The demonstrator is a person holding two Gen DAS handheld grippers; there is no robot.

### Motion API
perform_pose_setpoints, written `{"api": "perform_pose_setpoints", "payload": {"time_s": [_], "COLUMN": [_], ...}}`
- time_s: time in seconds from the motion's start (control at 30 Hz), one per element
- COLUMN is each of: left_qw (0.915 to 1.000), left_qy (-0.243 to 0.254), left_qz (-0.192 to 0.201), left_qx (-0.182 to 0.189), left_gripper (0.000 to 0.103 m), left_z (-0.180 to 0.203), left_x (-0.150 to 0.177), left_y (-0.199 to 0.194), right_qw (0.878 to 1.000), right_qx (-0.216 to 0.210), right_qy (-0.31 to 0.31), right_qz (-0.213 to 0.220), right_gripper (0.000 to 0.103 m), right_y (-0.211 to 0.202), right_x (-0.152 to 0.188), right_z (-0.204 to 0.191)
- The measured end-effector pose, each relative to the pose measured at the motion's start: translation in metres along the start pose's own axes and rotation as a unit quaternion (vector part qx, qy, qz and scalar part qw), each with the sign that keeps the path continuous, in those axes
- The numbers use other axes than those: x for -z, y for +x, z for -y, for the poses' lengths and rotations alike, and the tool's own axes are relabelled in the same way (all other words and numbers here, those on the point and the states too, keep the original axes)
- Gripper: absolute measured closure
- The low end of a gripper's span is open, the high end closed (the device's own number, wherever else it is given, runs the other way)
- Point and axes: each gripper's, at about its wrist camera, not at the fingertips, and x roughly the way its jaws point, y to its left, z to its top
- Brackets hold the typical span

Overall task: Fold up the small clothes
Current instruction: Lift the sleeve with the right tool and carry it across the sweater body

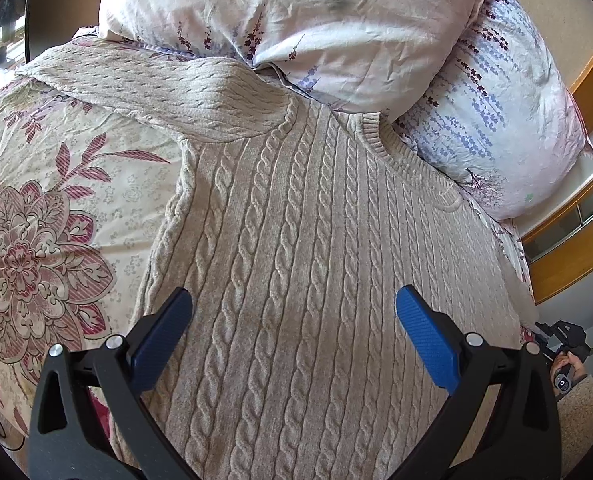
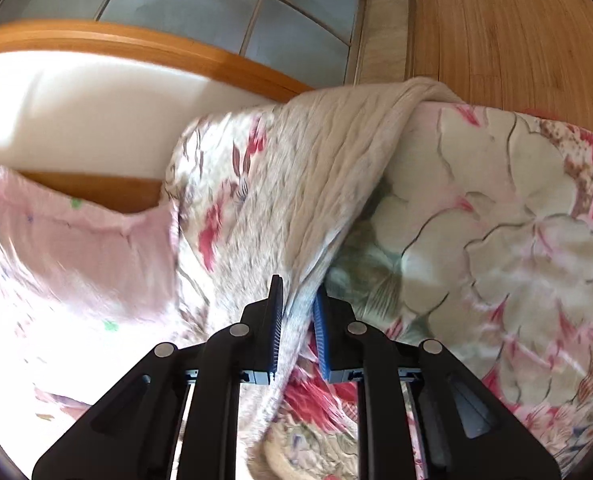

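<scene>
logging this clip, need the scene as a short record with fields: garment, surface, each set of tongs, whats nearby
garment: beige cable-knit sweater, spread flat on the bed, one sleeve lying out to the side
surface: floral bedspread
nearby: two floral pillows beyond the collar
left tongs: open above the sweater body, holding nothing
right tongs: shut on a fold of the sweater, which runs up from the pads as a raised band
sharpness: right wrist view is blurred
</scene>
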Motion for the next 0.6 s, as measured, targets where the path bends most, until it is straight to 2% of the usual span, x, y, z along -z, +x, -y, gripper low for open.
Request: {"api": "perform_pose_setpoints", "payload": {"time_s": [0.2,0.33,0.43,0.5,0.6], "left_qw": [0.9999,0.9997,0.9994,0.9992,0.9989], "left_qy": [0.004,-0.005,-0.009,-0.009,-0.01], "left_qz": [0.001,0.001,0.0,0.001,0.006], "left_qx": [0.012,0.026,0.034,0.039,0.044], "left_gripper": [0.002,0.002,0.002,0.002,0.002], "left_z": [-0.003,-0.006,-0.009,-0.01,-0.012], "left_x": [-0.004,-0.008,-0.01,-0.012,-0.014], "left_y": [0.003,0.006,0.007,0.007,0.005], "right_qw": [0.997,0.989,0.976,0.968,0.954], "right_qx": [-0.053,-0.121,-0.183,-0.205,-0.222], "right_qy": [-0.041,-0.081,-0.117,-0.138,-0.173], "right_qz": [0.035,0.033,0.001,-0.03,-0.102], "right_gripper": [0.092,0.093,0.093,0.093,0.093], "right_y": [-0.017,-0.025,-0.019,-0.01,0.022], "right_x": [0.013,0.034,0.072,0.102,0.163], "right_z": [-0.048,-0.098,-0.141,-0.161,-0.184]}}
